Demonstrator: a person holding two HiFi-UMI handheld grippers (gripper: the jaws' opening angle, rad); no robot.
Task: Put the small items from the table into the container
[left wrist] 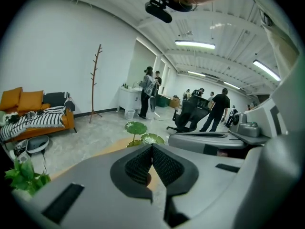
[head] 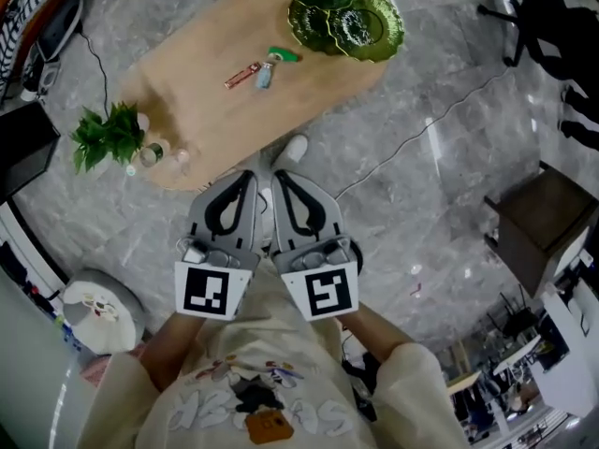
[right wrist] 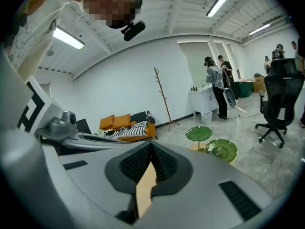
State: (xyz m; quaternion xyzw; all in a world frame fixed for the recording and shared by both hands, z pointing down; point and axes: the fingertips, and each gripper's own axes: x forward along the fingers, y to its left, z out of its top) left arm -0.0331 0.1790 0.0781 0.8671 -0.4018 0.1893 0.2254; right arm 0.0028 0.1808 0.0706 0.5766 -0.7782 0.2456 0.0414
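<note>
A light wooden oval table [head: 197,110] lies ahead in the head view. On its middle are three small items: a brown bar [head: 242,75], a pale blue piece [head: 265,78] and a green piece [head: 284,54]. Green leaf-shaped glass dishes [head: 344,15] stand at the table's far right end and show in both gripper views [left wrist: 137,128] [right wrist: 219,149]. My left gripper [head: 250,176] and right gripper [head: 279,178] are side by side near my body, short of the table's near edge. Both are shut with nothing in them, pads together [left wrist: 152,149] [right wrist: 151,147].
A green plant [head: 108,137] with small glass bottles sits at the table's left end. A white shoe [head: 293,148] and a cable [head: 421,129] lie on the grey floor. A dark side table [head: 543,218] stands right and a black office chair [head: 547,17] far right. People stand in the background.
</note>
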